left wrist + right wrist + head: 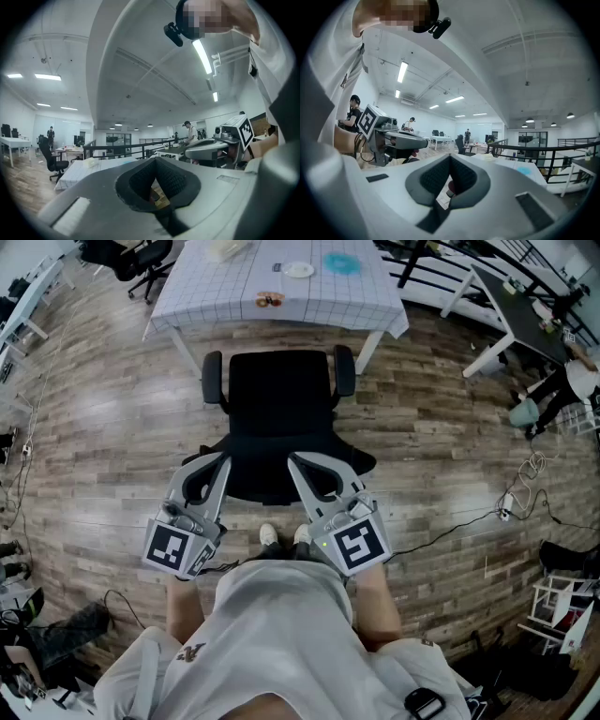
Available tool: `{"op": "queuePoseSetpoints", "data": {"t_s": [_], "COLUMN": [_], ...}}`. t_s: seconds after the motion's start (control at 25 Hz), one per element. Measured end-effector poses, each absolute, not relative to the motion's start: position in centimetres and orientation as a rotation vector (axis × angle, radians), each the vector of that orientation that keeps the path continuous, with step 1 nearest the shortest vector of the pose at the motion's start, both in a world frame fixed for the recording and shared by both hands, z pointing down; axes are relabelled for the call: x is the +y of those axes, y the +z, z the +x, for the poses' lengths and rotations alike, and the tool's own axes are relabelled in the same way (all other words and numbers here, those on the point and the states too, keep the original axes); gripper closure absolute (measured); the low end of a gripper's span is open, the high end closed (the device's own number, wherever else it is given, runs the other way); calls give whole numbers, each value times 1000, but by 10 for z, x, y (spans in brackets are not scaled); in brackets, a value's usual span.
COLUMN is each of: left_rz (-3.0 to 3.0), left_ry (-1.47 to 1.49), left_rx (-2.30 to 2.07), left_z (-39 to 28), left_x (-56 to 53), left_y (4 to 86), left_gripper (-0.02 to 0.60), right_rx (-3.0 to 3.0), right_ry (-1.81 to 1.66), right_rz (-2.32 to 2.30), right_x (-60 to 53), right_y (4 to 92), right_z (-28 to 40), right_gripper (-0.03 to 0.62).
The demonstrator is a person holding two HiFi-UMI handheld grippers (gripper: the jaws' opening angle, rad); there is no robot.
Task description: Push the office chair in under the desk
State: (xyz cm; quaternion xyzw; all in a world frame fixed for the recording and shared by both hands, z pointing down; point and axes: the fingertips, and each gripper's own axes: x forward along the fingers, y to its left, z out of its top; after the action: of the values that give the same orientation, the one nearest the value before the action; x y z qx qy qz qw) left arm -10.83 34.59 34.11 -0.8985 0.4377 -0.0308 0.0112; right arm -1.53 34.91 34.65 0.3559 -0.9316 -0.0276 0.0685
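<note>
Head view: left gripper (222,459), right gripper (293,459) (jaws together) at office chair (281,395).

This is an open-plan office. White desks (13,140) and black swivel chairs (52,161) stand on a wood-plank floor (94,437) under long ceiling strip lights (202,55).

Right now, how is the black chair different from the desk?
The chair is black; the desk wears a pale checked cloth. The chair's seat is bare; the desk carries a white plate and a blue plate. The chair sits nearer the person, not yet under the desk. Both stand on the wooden floor.
</note>
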Motion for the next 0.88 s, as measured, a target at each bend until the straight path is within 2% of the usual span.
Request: {"op": "queuePoseSetpoints", "data": {"t_s": [0.8, 0.88], "left_rz": [-2780, -2790], "left_ry": [-137, -156], "left_rx": [1201, 1152], "left_z": [-98, -95], "left_x": [354, 356], "left_y": [336, 337], "left_gripper": [577, 527], "right_rx": [-2823, -2825], "right_ry": [-141, -141], "right_rz": [978, 955], "right_x": [353, 353], "right_y": [344, 344], "right_z": [-2, -1], "right_gripper": [589, 586]}}
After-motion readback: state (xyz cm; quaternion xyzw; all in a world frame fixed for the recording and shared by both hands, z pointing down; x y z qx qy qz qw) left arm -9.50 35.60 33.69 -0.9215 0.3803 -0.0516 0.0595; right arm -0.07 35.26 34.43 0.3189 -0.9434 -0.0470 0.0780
